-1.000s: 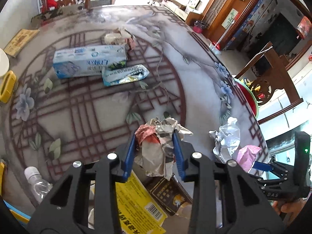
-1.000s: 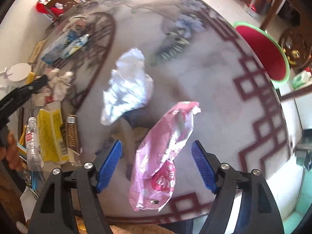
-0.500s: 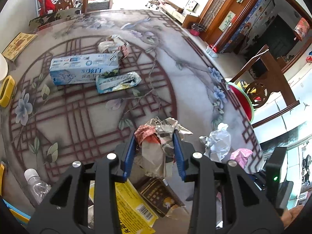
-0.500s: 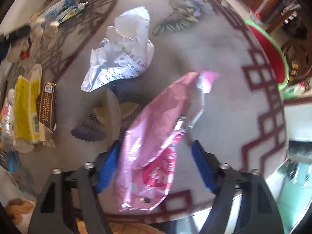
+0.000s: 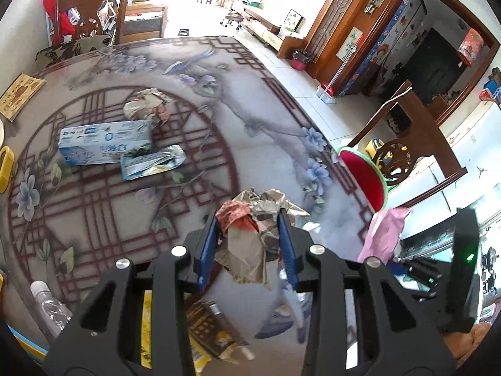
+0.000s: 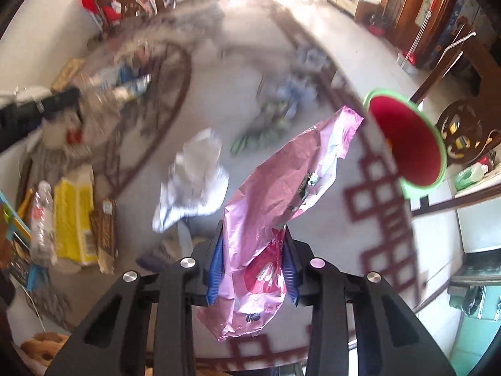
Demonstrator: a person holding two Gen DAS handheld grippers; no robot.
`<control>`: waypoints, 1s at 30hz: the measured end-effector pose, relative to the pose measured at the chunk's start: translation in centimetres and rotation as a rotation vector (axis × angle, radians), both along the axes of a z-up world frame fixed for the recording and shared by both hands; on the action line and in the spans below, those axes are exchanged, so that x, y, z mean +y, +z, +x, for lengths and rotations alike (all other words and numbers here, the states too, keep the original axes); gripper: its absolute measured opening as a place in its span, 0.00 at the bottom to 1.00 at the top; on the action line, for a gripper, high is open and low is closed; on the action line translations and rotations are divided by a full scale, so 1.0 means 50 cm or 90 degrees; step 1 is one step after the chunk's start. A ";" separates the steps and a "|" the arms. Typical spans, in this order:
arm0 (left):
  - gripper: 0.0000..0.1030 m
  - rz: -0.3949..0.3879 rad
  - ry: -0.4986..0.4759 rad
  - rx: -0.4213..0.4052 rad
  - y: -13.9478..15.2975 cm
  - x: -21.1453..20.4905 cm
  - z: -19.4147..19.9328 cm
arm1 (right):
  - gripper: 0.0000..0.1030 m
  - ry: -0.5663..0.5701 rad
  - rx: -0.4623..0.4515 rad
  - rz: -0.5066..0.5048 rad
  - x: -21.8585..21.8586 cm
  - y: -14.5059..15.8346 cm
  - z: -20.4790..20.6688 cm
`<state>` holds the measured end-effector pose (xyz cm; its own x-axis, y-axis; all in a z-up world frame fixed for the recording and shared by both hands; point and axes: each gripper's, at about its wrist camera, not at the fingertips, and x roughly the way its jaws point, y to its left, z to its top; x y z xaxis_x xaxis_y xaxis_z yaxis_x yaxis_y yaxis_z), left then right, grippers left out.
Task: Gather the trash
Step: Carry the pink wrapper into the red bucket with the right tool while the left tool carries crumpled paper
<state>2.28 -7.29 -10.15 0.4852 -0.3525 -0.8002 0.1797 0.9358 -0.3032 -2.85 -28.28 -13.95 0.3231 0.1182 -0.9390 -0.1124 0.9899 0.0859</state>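
Note:
My left gripper (image 5: 249, 244) is shut on a crumpled brown and red paper wad (image 5: 253, 232), held above the patterned table (image 5: 109, 206). My right gripper (image 6: 253, 263) has its jaws closing on a pink foil wrapper (image 6: 281, 188), and the blue pads press its lower part; the wrapper hangs clear of the table. The same pink wrapper (image 5: 383, 230) shows at the right of the left wrist view. A red bin with a green rim (image 6: 407, 144) stands beyond the table edge on the right; it is also the red bin (image 5: 363, 178) in the left view.
A crumpled silver wrapper (image 6: 194, 181) lies left of my right gripper. A blue-white box (image 5: 103, 145), a blue pouch (image 5: 153, 164) and another paper wad (image 5: 147, 106) lie farther back. Near the front edge are a yellow packet (image 6: 73, 219), a brown box (image 6: 105, 232) and a plastic bottle (image 5: 50, 307). Wooden chairs (image 5: 404, 144) stand around the table.
My right gripper's jaws have drawn in onto the pink wrapper and lifted it off the table. My left gripper has risen with the paper wad.

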 end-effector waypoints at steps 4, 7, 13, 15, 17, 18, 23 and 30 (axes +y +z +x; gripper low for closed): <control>0.35 -0.001 0.008 -0.009 0.017 -0.030 0.000 | 0.31 0.009 -0.025 0.031 -0.032 0.039 0.033; 0.35 0.003 0.017 -0.019 0.031 -0.054 0.001 | 0.31 0.025 -0.042 0.035 -0.047 0.058 0.055; 0.35 0.002 0.035 -0.028 0.045 -0.100 0.016 | 0.32 0.050 -0.061 0.042 -0.094 0.074 0.088; 0.35 0.004 0.039 -0.030 0.048 -0.122 0.023 | 0.32 0.053 -0.061 0.039 -0.109 0.071 0.096; 0.35 0.008 0.040 -0.032 0.050 -0.145 0.028 | 0.32 0.053 -0.058 0.042 -0.128 0.066 0.106; 0.35 0.010 0.041 -0.033 0.051 -0.151 0.030 | 0.32 0.053 -0.057 0.044 -0.138 0.064 0.111; 0.35 0.022 0.045 -0.035 0.057 -0.197 0.044 | 0.32 0.058 -0.058 0.052 -0.177 0.063 0.131; 0.35 0.033 0.048 -0.035 0.063 -0.246 0.066 | 0.32 0.060 -0.065 0.060 -0.228 0.069 0.157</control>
<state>5.58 -19.57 -7.01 0.5532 -0.2723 -0.7873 0.1228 0.9614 -0.2462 4.98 -39.67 -10.52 0.4000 0.2384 -0.8850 -0.2176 0.9627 0.1610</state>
